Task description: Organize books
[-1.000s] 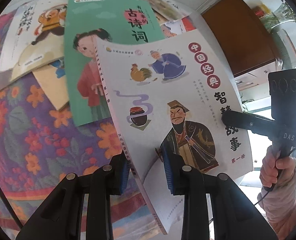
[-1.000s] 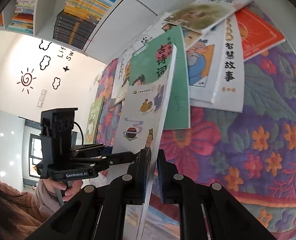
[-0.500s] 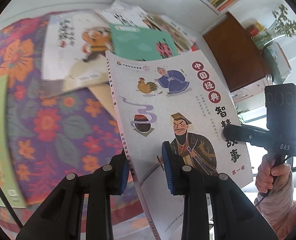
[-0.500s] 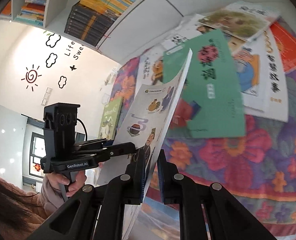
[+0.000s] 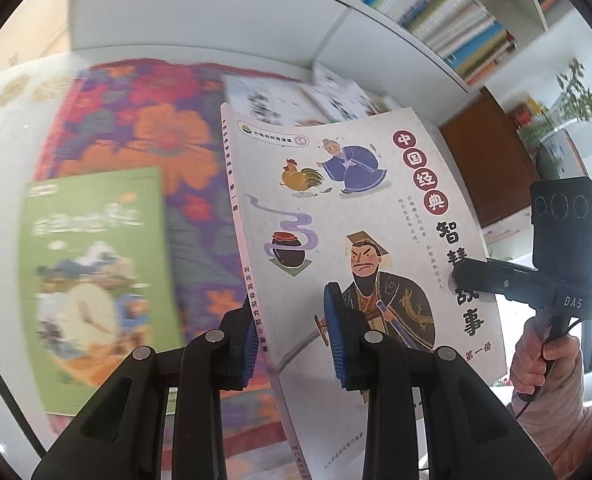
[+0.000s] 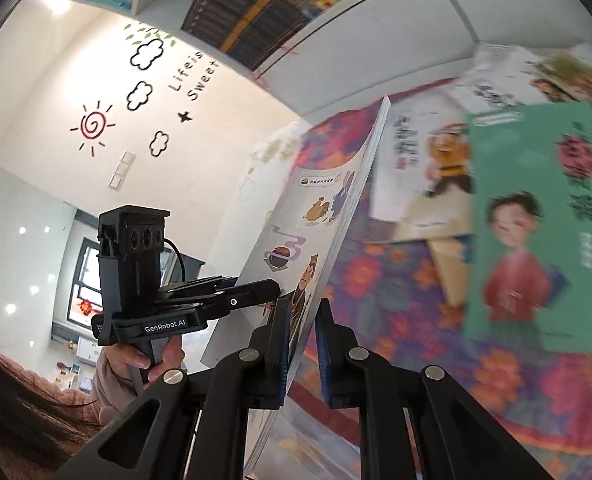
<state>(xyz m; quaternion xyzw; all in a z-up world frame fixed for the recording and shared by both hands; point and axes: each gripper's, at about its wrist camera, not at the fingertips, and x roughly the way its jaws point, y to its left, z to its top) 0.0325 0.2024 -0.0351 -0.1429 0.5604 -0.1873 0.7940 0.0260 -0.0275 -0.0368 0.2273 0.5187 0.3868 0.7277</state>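
Above the floral tablecloth (image 5: 168, 128) a white storybook (image 5: 335, 216) is held up off the surface, tilted, gripped from two sides. Its spine edge is clamped by the left gripper (image 5: 290, 340), and the opposite edge is pinched by the right gripper (image 6: 301, 340), so both claws are clenched on the same book. Left of the storybook a green book (image 5: 92, 280) is seen lying flat on the cloth, pretty blurry. Behind the storybook a white bookshelf (image 5: 375, 36) is packed with books.

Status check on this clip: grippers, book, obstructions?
Left gripper shut on the white storybook spine edge; right gripper shut on its opposite edge. Book held off the floral cloth. Green book lying below, nothing blocking.
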